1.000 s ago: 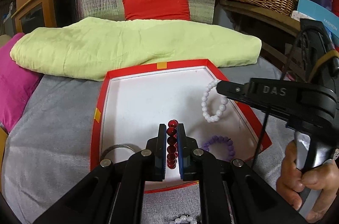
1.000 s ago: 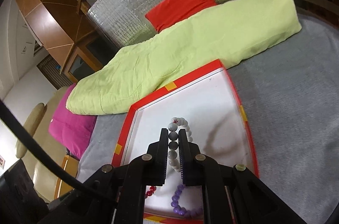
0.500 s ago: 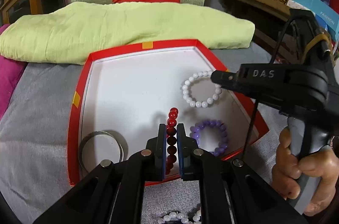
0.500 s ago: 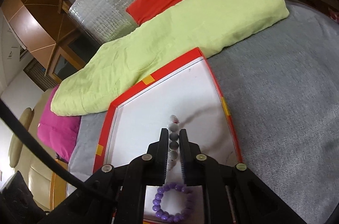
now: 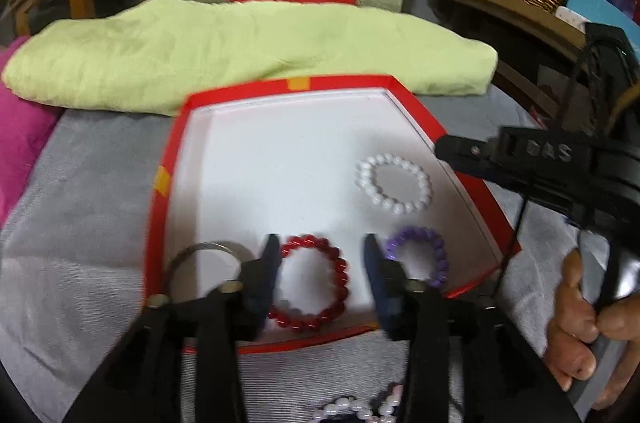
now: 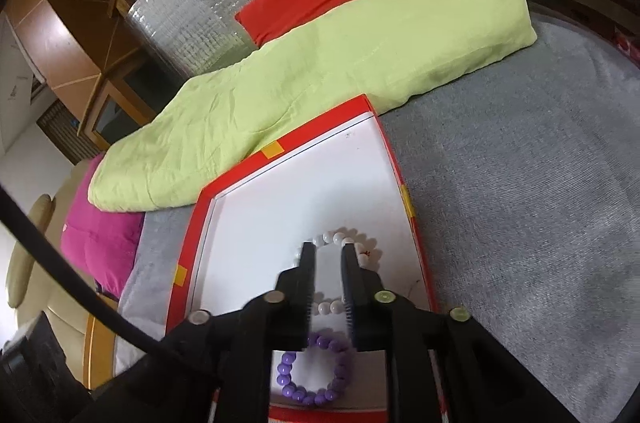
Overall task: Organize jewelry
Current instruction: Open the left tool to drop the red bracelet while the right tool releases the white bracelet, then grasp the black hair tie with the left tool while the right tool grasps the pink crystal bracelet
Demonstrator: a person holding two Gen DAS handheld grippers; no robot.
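Your left gripper [image 5: 320, 243] is hanging with fingers spread over the red bracelet [image 5: 310, 283], lying in the red tray [image 5: 160, 223]; your right gripper [image 6: 328, 251] is gaping above the white bracelet [image 6: 340, 239], beside the purple bracelet [image 6: 312, 375].

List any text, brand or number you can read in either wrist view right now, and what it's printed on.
"DAS": raised letters on the side of the right gripper, blurred but legible in the left wrist view.
A small red mark on one bead of the white bracelet: too small to read.
The red box carries only plain yellow tape patches, no lettering.
Nothing else is readable in either view.
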